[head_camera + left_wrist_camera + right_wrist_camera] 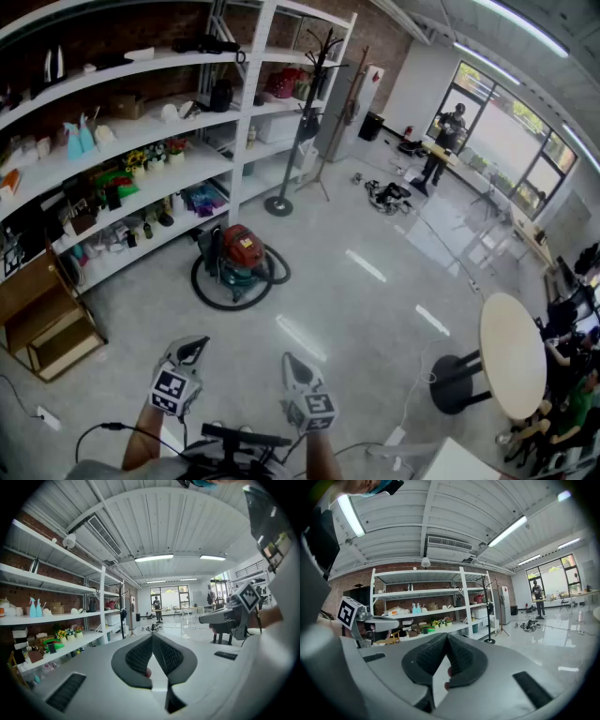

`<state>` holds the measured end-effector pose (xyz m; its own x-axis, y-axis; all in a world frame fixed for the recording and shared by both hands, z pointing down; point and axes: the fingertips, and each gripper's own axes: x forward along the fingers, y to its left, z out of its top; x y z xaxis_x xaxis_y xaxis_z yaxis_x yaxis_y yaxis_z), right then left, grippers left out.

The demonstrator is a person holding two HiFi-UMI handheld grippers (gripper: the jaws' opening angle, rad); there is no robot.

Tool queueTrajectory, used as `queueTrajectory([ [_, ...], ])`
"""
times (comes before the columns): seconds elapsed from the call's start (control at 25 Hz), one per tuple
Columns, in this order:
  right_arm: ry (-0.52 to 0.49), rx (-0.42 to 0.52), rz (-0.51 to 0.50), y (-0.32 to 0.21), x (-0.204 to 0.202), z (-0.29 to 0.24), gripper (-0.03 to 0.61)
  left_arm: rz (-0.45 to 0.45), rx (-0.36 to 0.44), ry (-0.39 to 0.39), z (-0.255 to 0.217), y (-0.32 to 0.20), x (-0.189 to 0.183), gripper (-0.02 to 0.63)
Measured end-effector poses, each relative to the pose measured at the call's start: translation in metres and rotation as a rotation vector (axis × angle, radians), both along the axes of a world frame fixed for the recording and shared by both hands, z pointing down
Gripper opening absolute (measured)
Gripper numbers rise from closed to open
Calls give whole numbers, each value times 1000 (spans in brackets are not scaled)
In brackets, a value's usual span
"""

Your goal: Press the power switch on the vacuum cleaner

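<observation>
The vacuum cleaner (240,255) stands on the grey floor in front of the shelves. It has a red top and a dark green body, and its black hose (217,293) is coiled around it. The head view shows both grippers low in the picture, well short of the vacuum. My left gripper (191,352) and my right gripper (293,364) both have their jaws pressed together, holding nothing. In each gripper view the jaws of the left gripper (152,638) and of the right gripper (446,637) meet at the tips. Neither gripper view shows the vacuum, and I cannot make out its switch.
Long white shelves (141,178) full of small items run along the left wall. A coat stand (279,203) rises behind the vacuum. A wooden crate (47,333) sits at left, a round table (514,354) at right. A person (447,128) stands far back by the windows.
</observation>
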<state>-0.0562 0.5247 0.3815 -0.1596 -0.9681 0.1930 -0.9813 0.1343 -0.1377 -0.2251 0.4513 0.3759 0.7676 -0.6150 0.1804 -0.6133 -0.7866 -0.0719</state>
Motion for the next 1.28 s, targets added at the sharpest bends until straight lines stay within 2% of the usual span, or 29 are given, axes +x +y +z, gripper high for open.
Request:
queueTrajectory([
  [0.56,7,-7,-11,-4,24,9,12,-16,9,-8,3,-2,22,8],
  [0.92,-13,-10,-39,5,40,22,12,-48,24,-44,9,10,36,8],
  [1.28,-26,3,-28,-11,61,24,12,-45,37,-42,6,-6,48,8],
])
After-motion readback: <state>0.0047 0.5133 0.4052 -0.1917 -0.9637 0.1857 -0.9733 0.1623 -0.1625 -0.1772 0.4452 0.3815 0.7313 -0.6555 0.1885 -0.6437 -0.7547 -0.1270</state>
